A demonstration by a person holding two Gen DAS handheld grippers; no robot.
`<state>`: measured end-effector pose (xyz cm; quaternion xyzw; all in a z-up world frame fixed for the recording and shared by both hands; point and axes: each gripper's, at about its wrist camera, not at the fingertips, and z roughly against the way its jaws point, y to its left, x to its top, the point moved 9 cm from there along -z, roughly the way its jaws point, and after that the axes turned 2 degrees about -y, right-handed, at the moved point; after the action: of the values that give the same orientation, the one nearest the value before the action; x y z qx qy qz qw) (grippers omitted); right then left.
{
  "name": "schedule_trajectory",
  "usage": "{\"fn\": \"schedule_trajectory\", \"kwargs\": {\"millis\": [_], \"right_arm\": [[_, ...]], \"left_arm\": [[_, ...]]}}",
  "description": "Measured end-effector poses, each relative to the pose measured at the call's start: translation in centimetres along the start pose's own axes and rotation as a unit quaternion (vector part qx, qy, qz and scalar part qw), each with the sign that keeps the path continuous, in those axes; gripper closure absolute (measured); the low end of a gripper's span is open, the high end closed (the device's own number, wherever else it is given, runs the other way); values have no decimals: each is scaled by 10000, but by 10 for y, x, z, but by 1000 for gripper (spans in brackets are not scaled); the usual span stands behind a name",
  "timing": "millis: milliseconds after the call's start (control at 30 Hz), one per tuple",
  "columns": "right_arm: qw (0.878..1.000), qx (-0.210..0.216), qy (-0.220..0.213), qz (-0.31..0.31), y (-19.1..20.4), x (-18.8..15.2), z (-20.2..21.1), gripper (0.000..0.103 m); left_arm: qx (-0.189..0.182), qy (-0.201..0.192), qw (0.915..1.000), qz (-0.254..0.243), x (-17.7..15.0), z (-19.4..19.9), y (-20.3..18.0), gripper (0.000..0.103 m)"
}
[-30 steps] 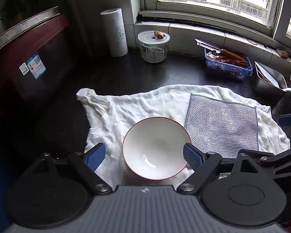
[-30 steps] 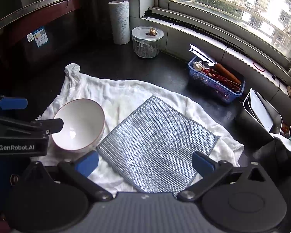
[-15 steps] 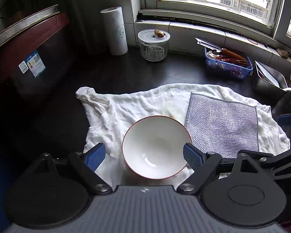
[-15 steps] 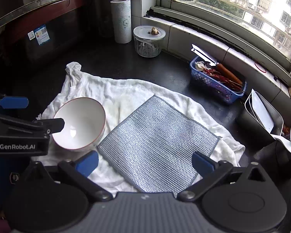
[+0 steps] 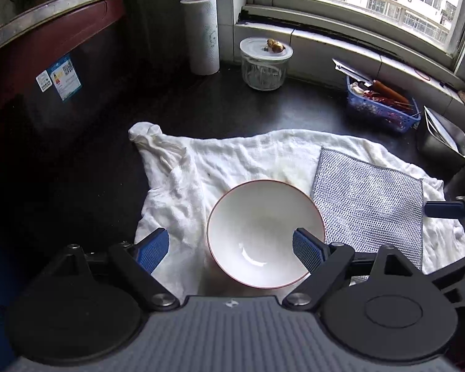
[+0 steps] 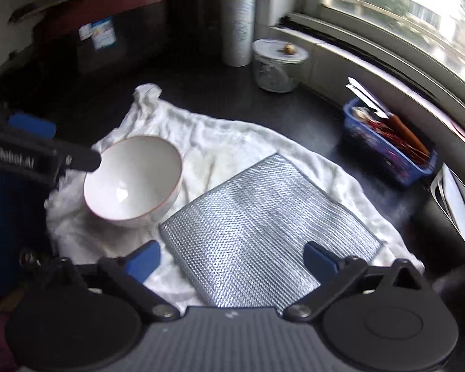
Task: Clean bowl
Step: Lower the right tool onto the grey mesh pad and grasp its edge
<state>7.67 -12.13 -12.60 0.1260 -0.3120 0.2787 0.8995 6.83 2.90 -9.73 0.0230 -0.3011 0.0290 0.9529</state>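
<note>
In the left wrist view, the left gripper (image 5: 231,249) is seen wide open, nothing held. The bowl (image 5: 265,234) is framed between its blue fingers (image 5: 153,249), the right finger overlapping the rim; contact cannot be told. The bowl stands upright on a white cloth (image 5: 232,161) spread over the dark counter (image 5: 201,108), near the cloth's front edge. A silver scrubbing pad (image 5: 369,204) lies flat on the cloth just right of the bowl, its corner beside the rim. Toward the counter's back edge a paper roll (image 5: 201,35) and a lidded jar (image 5: 265,63) are set; a blue basket (image 5: 383,110) is placed at the back right. Part of the right gripper is seen at the right edge.

In the right wrist view, somewhat blurred, the right gripper (image 6: 229,260) is held wide open and empty above the pad (image 6: 269,223), over its near edge. The bowl (image 6: 133,181) is seen at the cloth's (image 6: 232,139) left part, with the left gripper's finger (image 6: 77,159) at its rim. The basket (image 6: 387,152) stands off the cloth at the right.
</note>
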Motion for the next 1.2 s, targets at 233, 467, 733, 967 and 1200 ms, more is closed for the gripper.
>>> {"fn": "schedule_trajectory", "kwargs": {"millis": [233, 467, 733, 967, 1200], "right_arm": [[9886, 193, 261, 1470, 24, -11, -30, 21], [9529, 84, 738, 2941, 36, -37, -51, 30], [9416, -427, 556, 3292, 20, -34, -39, 48], [9539, -550, 376, 2926, 12, -28, -29, 72], [9529, -173, 677, 2951, 18, -42, -36, 83]], "left_arm": [[-17, 133, 9999, 95, -4, -9, 3, 15], [-85, 231, 9995, 208, -7, -20, 8, 15], [-171, 299, 9991, 246, -8, -26, 8, 15], [-257, 368, 9986, 265, -11, -29, 6, 15], [-270, 371, 9985, 315, -12, -28, 7, 15]]}}
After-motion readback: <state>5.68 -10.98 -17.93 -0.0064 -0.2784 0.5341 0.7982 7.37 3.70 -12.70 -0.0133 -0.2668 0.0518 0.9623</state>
